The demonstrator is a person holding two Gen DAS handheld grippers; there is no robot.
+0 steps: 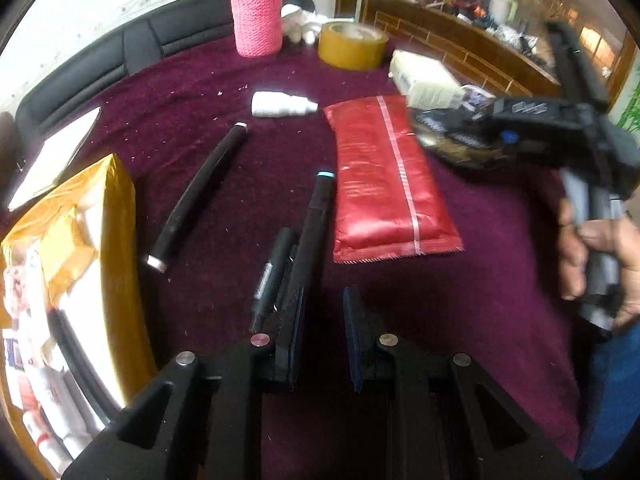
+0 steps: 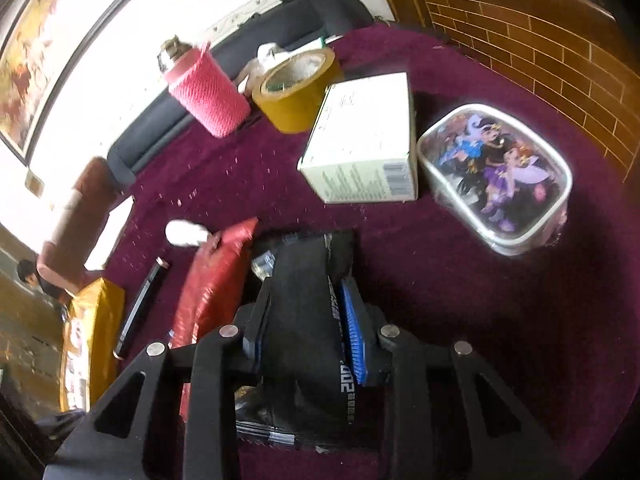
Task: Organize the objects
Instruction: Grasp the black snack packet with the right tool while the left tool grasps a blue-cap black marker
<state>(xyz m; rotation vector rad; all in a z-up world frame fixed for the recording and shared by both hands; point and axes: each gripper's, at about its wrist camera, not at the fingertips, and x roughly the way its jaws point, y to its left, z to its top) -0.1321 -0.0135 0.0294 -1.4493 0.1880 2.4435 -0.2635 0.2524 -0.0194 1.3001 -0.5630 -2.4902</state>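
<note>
my right gripper [image 2: 304,340] is clamped on a black foil packet [image 2: 304,300] above the deep maroon plush tablecloth [image 2: 460,320], beside a long red foil pouch [image 1: 380,176]. my left gripper [image 1: 322,332] has its jaws nearly together with nothing between them, above a black marker with a blue end [image 1: 316,220]. a black padded bench [image 1: 100,64] lines the white wall, and a brown brick-patterned counter [image 2: 540,52] stands past the table.

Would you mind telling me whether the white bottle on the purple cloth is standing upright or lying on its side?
Lying on its side: the white bottle rests lengthwise on the cloth, its nozzle pointing toward the red pouch.
</note>
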